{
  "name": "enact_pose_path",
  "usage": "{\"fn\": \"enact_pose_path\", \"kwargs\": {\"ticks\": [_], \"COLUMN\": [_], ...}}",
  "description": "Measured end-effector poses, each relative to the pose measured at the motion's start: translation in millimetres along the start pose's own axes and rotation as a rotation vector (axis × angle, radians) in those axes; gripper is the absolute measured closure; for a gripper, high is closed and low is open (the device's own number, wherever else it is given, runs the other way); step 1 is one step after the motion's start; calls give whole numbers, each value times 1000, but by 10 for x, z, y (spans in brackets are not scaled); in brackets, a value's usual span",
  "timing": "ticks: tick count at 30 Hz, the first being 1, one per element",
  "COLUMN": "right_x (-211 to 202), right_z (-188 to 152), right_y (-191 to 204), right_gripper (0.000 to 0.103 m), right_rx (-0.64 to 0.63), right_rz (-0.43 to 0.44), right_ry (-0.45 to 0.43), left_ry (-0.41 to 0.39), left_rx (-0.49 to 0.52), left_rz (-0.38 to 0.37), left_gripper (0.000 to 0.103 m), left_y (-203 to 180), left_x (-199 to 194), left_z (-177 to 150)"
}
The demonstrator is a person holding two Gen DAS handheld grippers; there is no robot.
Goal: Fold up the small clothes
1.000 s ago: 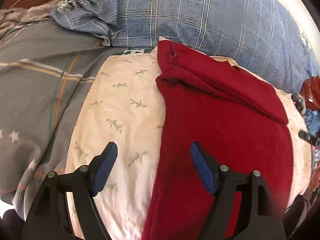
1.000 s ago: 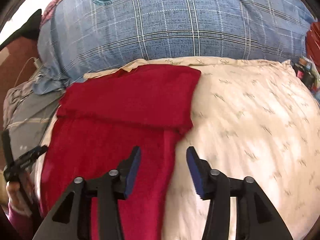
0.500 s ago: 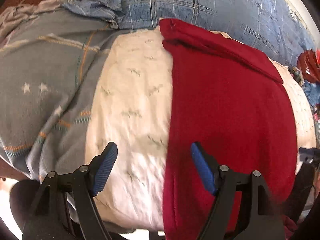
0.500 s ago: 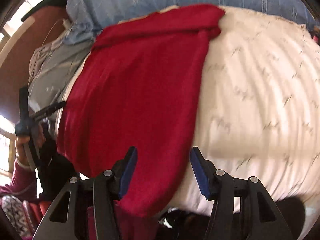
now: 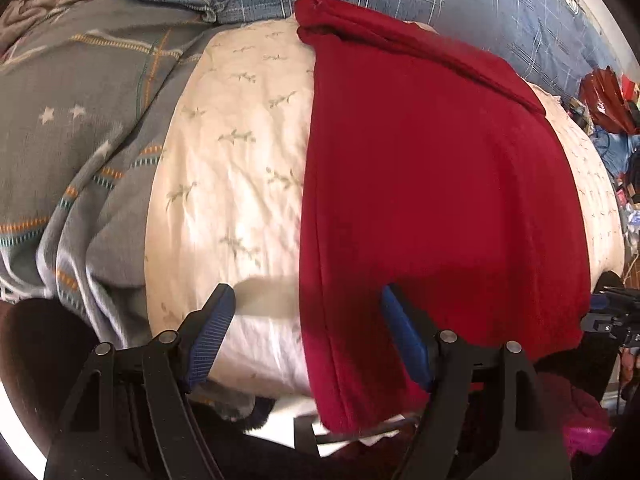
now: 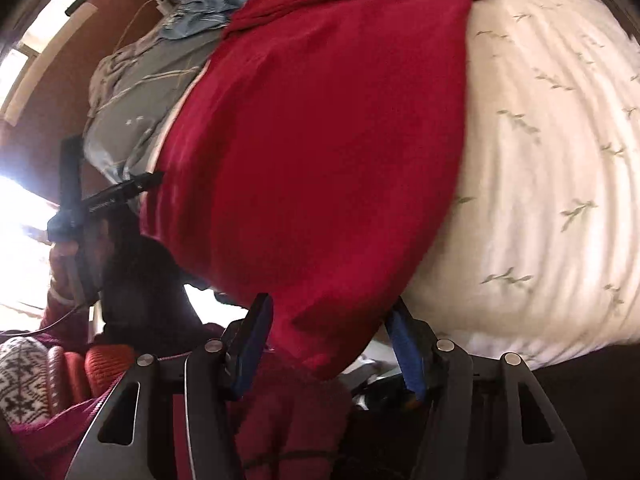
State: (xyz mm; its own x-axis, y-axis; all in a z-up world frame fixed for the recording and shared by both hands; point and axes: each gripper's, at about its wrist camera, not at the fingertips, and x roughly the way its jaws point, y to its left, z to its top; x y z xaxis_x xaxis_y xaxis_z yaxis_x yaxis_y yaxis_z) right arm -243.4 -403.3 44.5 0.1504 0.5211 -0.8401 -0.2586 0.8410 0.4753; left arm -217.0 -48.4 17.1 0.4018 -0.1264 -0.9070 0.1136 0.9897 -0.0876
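1. The red garment [image 5: 432, 184] is lying mid-frame on the cream quilt [image 5: 236, 168], its lower hem hanging over the edge.
2. The left gripper [image 5: 304, 336] is hovering wide open, straddling the hem's left corner.
3. The right gripper [image 6: 326, 344] is opening around the other corner; both should bite deep and level before lifting.

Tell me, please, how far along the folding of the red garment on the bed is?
Done: the red garment lies flat on the cream bedding, its far end already turned over into a band. In hand: the left gripper and the right gripper, jaws opening, each straddle a near corner of the hem without pinching it. Left: grasping the hem and folding it up.
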Motion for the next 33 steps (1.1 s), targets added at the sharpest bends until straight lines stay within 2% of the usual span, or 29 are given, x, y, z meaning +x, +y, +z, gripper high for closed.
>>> {"fn": "enact_pose_path", "kwargs": {"ticks": [5, 10, 22, 33], "right_x": [51, 80, 69, 90], "right_z": [-9, -39, -30, -32], "right_y": [-21, 1, 33, 43], "right_gripper": [43, 42, 42, 42], "right_rx": [6, 10, -2, 4], "right_rz": [27, 44, 43, 33], "right_ry": [-11, -31, -18, -21], "left_ry": [27, 31, 26, 26], "left_rx": [-7, 23, 38, 38], "left_rz": [-23, -7, 29, 28], "left_gripper": [27, 27, 27, 27], "left_y": [8, -77, -106, -100], "left_x": [-17, 3, 30, 28], "left_z": [-77, -110, -122, -161]}}
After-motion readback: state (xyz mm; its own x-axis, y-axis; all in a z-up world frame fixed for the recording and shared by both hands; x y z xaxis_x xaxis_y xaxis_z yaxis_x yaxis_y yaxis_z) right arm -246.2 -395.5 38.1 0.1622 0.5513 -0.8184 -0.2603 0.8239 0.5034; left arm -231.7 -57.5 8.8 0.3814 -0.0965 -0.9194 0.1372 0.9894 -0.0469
